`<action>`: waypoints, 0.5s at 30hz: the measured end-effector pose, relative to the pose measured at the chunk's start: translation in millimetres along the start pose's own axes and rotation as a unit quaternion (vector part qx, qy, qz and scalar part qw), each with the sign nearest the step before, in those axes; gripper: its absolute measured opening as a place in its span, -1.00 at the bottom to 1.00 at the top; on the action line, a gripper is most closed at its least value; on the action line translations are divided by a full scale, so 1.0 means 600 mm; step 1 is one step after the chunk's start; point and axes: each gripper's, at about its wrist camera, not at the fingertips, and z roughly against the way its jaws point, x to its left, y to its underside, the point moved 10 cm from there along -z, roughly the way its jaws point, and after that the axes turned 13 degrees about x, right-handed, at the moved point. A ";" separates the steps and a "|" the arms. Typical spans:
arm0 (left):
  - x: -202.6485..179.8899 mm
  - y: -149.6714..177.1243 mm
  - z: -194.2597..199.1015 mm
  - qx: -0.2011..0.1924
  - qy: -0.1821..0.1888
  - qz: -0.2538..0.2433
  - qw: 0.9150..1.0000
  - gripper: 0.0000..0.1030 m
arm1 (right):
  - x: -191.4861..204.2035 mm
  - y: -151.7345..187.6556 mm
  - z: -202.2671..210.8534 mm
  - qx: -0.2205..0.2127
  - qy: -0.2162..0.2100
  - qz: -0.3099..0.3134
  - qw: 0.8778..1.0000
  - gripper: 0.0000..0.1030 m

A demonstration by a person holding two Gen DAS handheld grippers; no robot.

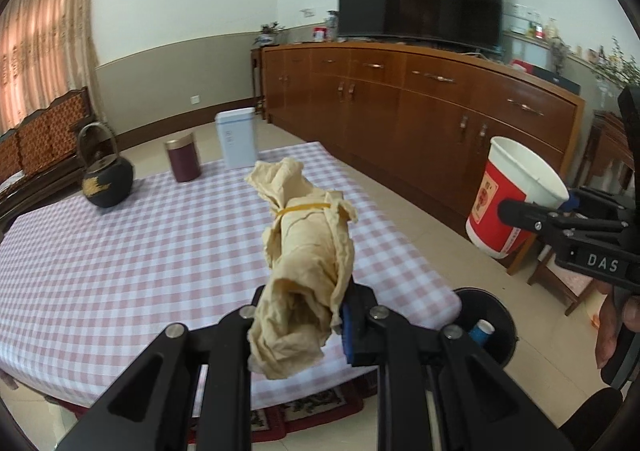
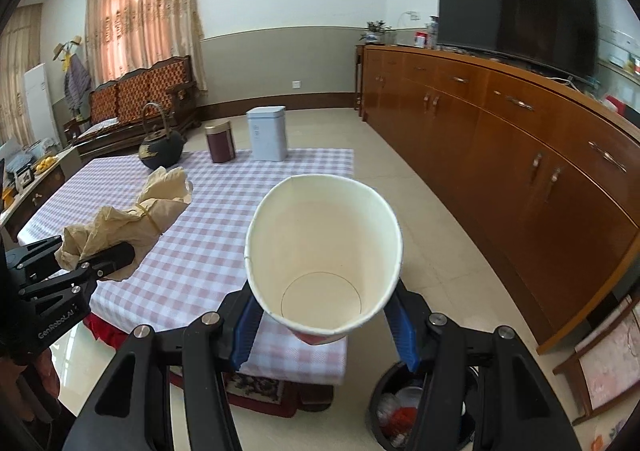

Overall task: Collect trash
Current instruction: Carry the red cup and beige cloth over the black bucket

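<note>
Both grippers are loaded here. The left gripper is clamped tight on the near end of a crumpled paper bundle tied with a rubber band, its long axis pointing away over the checked tablecloth. The right gripper sits half open, squeezing a paper cup, mouth toward the camera. The black trash bin is on the floor just below the right gripper, past the table corner, so I'd say the cup drops first.
</note>
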 end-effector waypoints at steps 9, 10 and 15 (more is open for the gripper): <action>-0.109 0.005 -0.007 -0.003 0.045 -0.038 0.998 -0.58 | -0.090 0.069 0.030 0.007 0.037 -0.040 0.998 0.14; -0.123 0.005 -0.010 -0.004 0.053 -0.042 0.998 -0.58 | -0.101 0.077 0.031 0.008 0.041 -0.045 0.998 0.14; -0.181 0.012 -0.024 0.002 0.078 -0.065 0.995 -0.58 | -0.156 0.119 0.036 0.016 0.054 -0.065 0.996 0.14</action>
